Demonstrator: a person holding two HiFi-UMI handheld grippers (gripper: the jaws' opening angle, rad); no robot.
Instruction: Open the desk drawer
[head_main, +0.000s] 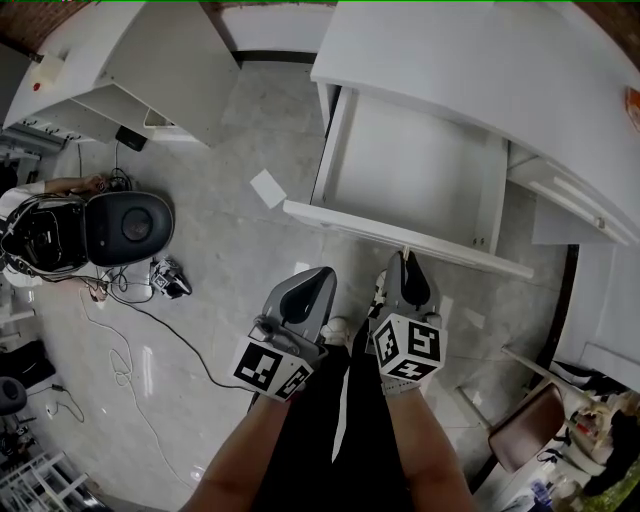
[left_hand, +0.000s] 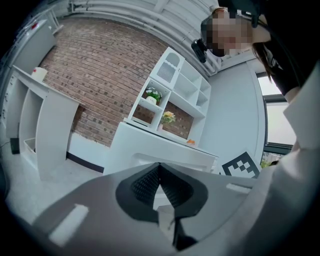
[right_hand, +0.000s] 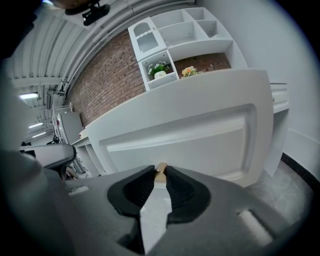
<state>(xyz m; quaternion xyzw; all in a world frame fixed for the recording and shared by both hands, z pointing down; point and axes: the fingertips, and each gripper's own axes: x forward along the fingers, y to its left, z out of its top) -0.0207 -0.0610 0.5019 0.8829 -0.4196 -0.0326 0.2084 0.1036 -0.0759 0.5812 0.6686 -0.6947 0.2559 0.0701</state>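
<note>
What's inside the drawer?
Nothing shows inside the drawer, just its bare white bottom. Its back end is tucked under the desk, so that part cannot be seen.

Your left gripper (head_main: 322, 276) and right gripper (head_main: 405, 262) are smooth grey shells with black ribbed pads (right_hand: 137, 192). Each carries a white cube (head_main: 410, 348) printed with black square markers. You wear black trousers (head_main: 320, 450).

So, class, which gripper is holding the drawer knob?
The right gripper: its jaws clamp the small gold knob, while the left gripper is shut on nothing.
</note>
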